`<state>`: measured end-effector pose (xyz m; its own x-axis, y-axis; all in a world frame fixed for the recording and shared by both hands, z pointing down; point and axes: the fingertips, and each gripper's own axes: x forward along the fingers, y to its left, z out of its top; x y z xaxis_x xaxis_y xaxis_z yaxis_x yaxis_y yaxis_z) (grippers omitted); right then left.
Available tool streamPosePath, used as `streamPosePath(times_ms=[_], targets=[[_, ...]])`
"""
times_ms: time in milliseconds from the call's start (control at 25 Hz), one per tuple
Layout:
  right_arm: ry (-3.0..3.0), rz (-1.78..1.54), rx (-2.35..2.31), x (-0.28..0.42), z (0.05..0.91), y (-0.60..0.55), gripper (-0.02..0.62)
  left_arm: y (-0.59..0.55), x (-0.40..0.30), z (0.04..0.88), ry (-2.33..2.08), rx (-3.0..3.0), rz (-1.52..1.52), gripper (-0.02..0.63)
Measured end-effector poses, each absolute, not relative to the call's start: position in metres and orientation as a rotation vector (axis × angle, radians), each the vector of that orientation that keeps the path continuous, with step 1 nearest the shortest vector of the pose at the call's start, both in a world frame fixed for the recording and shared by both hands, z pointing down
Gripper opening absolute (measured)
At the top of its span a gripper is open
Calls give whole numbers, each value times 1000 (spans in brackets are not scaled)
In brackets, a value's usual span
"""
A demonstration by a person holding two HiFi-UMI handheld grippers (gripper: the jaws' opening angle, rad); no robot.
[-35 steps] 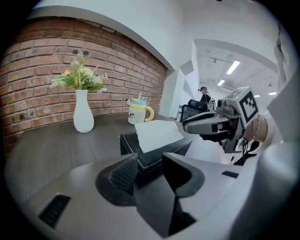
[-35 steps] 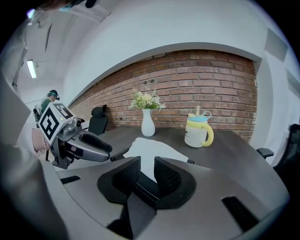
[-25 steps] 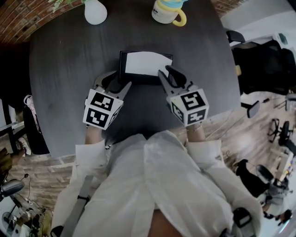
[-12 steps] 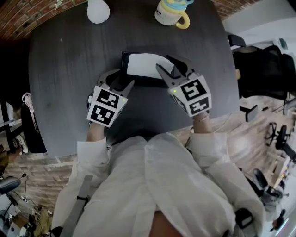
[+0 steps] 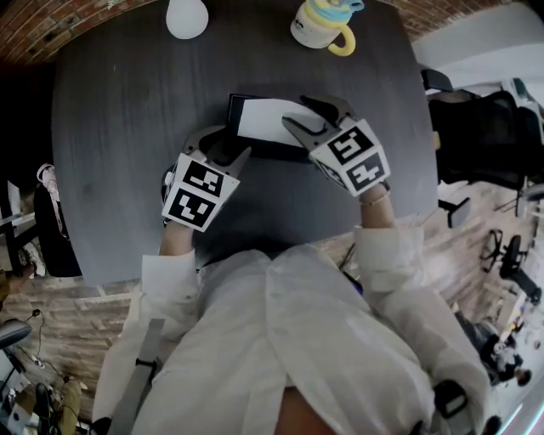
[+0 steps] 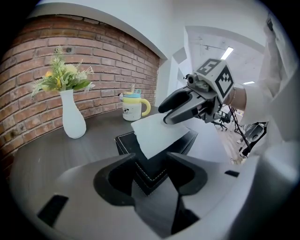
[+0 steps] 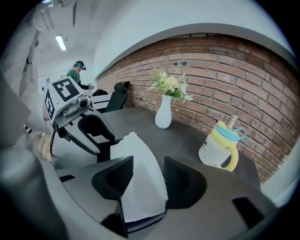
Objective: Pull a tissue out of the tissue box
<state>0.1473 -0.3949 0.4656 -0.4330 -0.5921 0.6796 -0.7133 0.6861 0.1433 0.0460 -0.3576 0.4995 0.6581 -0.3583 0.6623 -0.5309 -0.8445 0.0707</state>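
The tissue box (image 5: 268,150) is sitting at the centre of the head view on the dark, round-edged counter (image 5: 119,127). Its long axis is running left to right across the frame. In the left gripper view one of its corners is pointing straight at the camera. It is a low black rectangle that looks like leather, with pale stitching tracing its edges. The tissue (image 5: 268,119) is standing out of the top of the box, a thin, smooth white sheet stretching along the box's length. In the right gripper view it is rising from the bottom centre toward a peak at the upper left.

The right tool (image 5: 308,116) is reaching over the box's right end with its jaws spread wide, having just been opening. The tissue is lying between them and the pads are not pinching it. The left tool (image 5: 219,149) is hovering at the box's lower left corner with its jaws apart. The stitched corner is showing in the gap, and nothing is gripped.

The marker cubes (image 5: 353,157) are carrying black-and-white square patterns. At the top edge a smooth white teardrop vase (image 5: 187,15) holding flowers (image 6: 63,77) is standing well apart from a cream mug (image 5: 319,25) with a yellow handle and blue lid. The dark print on the mug is too small to read. A red brick wall (image 6: 93,61) is curving behind them.
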Motion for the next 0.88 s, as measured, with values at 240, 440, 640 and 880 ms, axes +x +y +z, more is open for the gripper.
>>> streamPosePath(times_ms=[240,440,640,880], targets=[[-2159,215,813,136,474,-393,184,-357,46,499,-696,2620,971,199],[-2163,205,755,130,471,-388,183,-359,46,500,-698,2620,963,199],[-2142,104,790,129,461,-388,88,-359,45,500,-709,2619,960,199],[-2115,23,812,130,455,-384,38,-358,46,501,-725,2619,952,199]])
